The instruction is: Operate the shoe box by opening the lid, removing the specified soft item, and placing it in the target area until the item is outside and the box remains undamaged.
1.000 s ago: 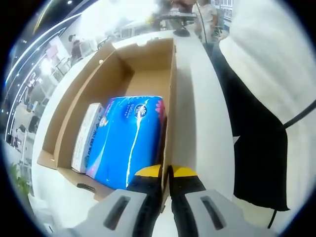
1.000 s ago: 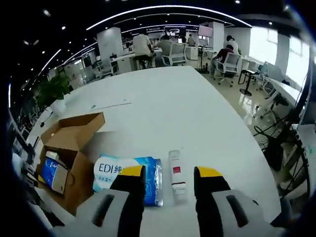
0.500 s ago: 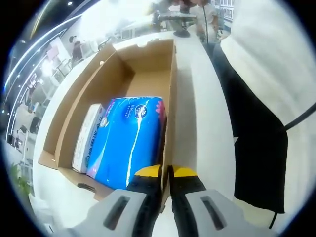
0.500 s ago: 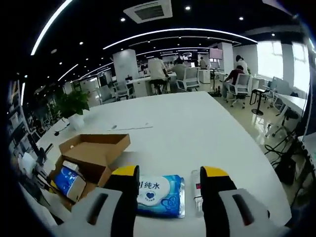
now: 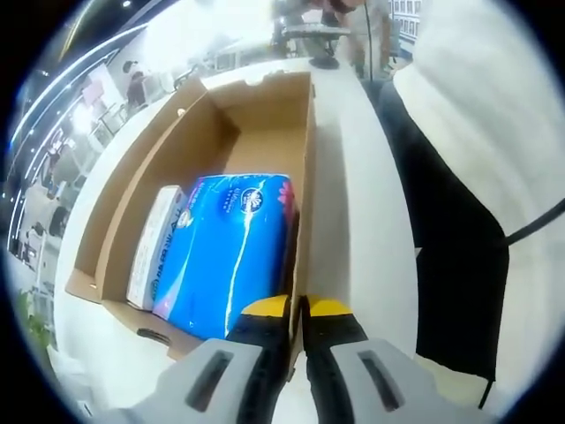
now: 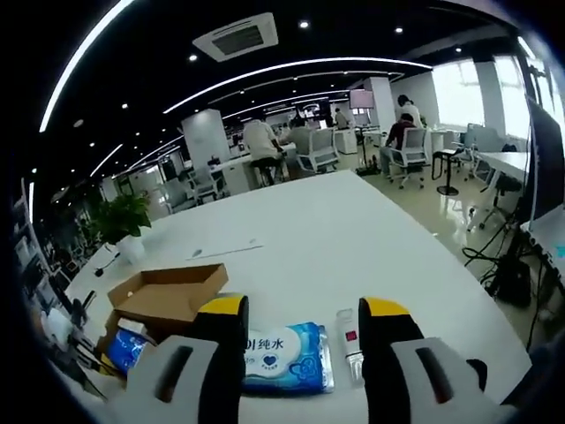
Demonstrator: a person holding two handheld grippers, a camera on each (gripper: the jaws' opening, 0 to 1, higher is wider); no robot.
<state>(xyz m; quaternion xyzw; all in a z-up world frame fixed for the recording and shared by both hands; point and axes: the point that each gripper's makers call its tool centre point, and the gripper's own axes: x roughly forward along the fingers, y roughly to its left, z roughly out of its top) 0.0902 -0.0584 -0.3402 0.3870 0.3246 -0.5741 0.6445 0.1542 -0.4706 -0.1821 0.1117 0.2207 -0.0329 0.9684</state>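
Note:
The open cardboard shoe box [image 5: 265, 115] lies on a white table, with a blue soft pack [image 5: 229, 252] and a slim white box [image 5: 154, 243] inside. My left gripper [image 5: 297, 307] is shut on the box's right side wall near its front corner. In the right gripper view the same shoe box [image 6: 168, 296] sits at the left with its lid folded back. A blue-and-white wet-wipe pack [image 6: 284, 356] and a small white bottle [image 6: 348, 338] lie on the table. My right gripper [image 6: 300, 309] hangs open above them, holding nothing.
A person in a white top and dark trousers [image 5: 459, 221] stands close on the right of the box. The white table [image 6: 335, 238] stretches far back. A potted plant [image 6: 124, 234] stands at its far left. Seated people and office chairs [image 6: 309, 146] lie beyond.
The right gripper view has tilted up and drawn back, so the wipe pack and bottle sit lower between the jaws. The left gripper keeps its hold on the box wall.

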